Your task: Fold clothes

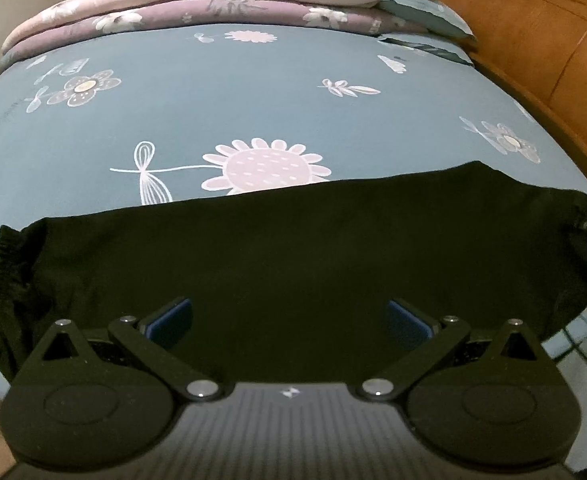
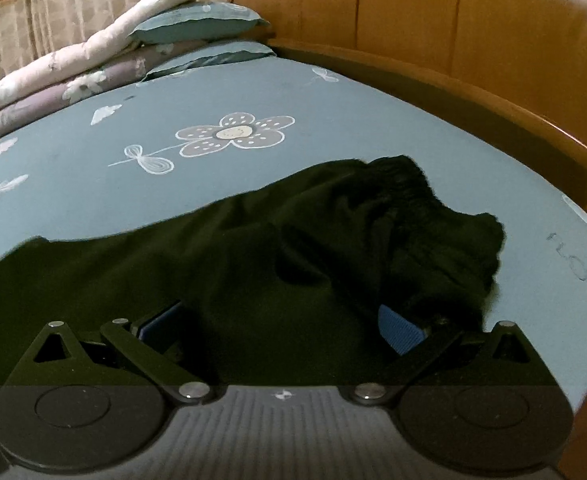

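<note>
A black garment point(image 1: 293, 252) lies spread flat across the near part of the bed, with a ribbed elastic edge at its left end point(image 1: 3, 276). My left gripper point(image 1: 289, 320) hovers over its near middle, wide open, blue pads apart and nothing between them. In the right wrist view the same black garment point(image 2: 253, 264) bunches into a rumpled heap at its right end point(image 2: 433, 240). My right gripper point(image 2: 281, 324) stands wide open over the cloth; its right finger point(image 2: 399, 330) is partly under the rumpled edge.
The bed has a blue-grey floral sheet point(image 1: 253, 96). Folded pink and purple quilts point(image 1: 213, 0) and blue pillows point(image 1: 421, 12) lie at the far side. A wooden headboard point(image 2: 453, 40) curves along the right. Curtains point(image 2: 53, 0) hang behind.
</note>
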The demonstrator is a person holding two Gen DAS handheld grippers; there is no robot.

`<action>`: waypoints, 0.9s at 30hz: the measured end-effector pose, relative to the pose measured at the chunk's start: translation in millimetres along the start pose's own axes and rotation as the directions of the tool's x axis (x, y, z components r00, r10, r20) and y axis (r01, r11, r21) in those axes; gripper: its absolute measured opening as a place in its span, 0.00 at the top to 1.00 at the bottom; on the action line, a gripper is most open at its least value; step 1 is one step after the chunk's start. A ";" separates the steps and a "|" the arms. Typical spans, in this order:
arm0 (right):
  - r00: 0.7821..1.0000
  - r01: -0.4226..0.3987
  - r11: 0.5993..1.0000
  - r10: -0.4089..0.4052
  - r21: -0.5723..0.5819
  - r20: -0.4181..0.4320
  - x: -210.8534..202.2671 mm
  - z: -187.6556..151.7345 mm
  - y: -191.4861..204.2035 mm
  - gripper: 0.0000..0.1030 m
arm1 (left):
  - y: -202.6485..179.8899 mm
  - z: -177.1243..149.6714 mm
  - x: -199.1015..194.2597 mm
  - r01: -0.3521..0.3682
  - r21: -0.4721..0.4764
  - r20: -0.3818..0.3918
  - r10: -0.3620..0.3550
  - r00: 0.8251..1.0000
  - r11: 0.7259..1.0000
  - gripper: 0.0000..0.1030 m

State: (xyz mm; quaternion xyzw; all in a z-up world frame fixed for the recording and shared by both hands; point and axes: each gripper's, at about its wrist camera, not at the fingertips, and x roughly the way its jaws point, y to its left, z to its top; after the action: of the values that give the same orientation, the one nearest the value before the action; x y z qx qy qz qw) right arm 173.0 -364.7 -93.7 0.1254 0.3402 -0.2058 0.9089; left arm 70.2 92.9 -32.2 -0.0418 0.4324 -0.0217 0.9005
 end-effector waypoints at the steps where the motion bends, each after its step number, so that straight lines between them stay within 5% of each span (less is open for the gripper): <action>1: 1.000 -0.024 1.000 0.024 0.018 0.003 -6.4 0.1 -0.7 0.00 | 1.2 -0.7 -0.6 -0.004 -0.001 0.000 0.004 1.000 1.000 0.01; 4: 0.996 -0.084 0.996 0.084 -0.026 0.001 -13.3 -0.5 13.6 0.00 | 6.1 -1.7 -0.3 -0.007 -0.022 0.010 0.007 1.000 1.000 0.01; 12: 0.999 -0.014 0.963 0.004 -0.269 -0.037 6.0 -19.9 65.5 0.00 | 22.1 -12.3 2.5 -0.003 -0.048 0.021 0.004 1.000 0.999 0.01; 19: 0.998 -0.018 0.980 0.005 -0.200 -0.064 -15.0 -23.9 50.2 0.00 | 46.4 -26.8 3.6 0.004 -0.088 0.038 0.000 0.999 0.996 0.01; 27: 0.978 -0.200 0.931 0.172 -0.304 -0.116 -34.3 -62.5 68.4 0.00 | 65.1 -29.8 19.6 0.046 -0.126 0.048 -0.040 0.998 0.991 0.01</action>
State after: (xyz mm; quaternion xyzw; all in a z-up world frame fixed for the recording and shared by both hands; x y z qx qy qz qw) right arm 145.5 -271.3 -110.8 0.0197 0.3947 -0.0560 0.9169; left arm 59.3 154.6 -72.1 -0.1090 0.4112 -0.0126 0.9049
